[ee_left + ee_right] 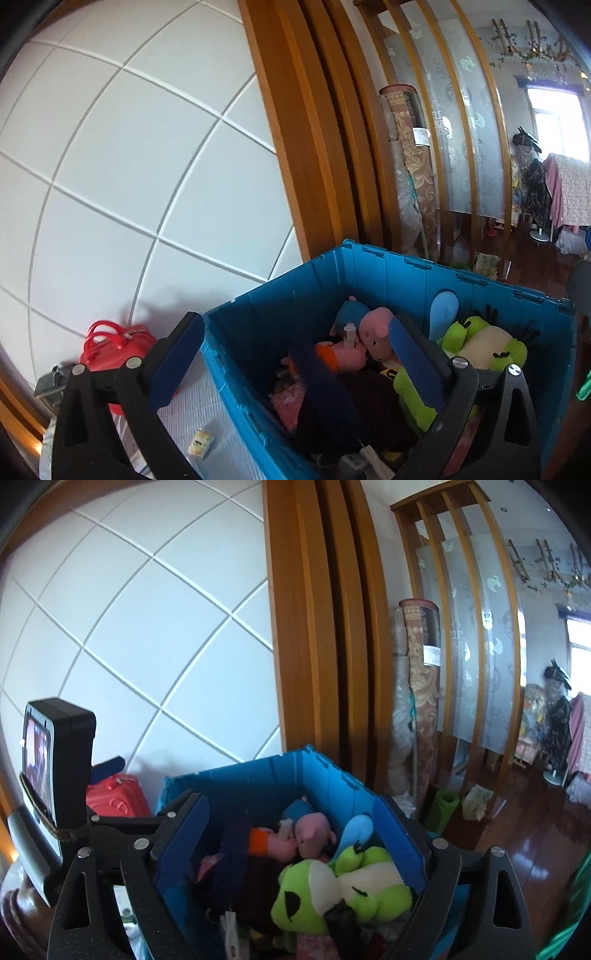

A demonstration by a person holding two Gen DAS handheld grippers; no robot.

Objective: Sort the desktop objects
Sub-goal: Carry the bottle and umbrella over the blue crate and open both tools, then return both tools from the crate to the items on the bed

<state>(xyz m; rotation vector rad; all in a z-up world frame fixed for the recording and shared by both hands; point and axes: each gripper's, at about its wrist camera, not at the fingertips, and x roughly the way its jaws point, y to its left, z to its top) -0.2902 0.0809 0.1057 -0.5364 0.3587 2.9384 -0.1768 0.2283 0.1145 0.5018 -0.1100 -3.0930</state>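
Both my tongs — left gripper (295, 354) and right gripper (295, 843) — hang wide open, empty, over the blue bin (406, 273). Plush toys (332, 890) already piled inside; small packet (201, 441) at 7 o'clock probably left.

The blue crate (369, 273) stands open, heaped with plush toys. A pink pig (373, 332) lies mid-pile (beside a green frog (332, 890)). Something dark, perhaps cloth, lies below.
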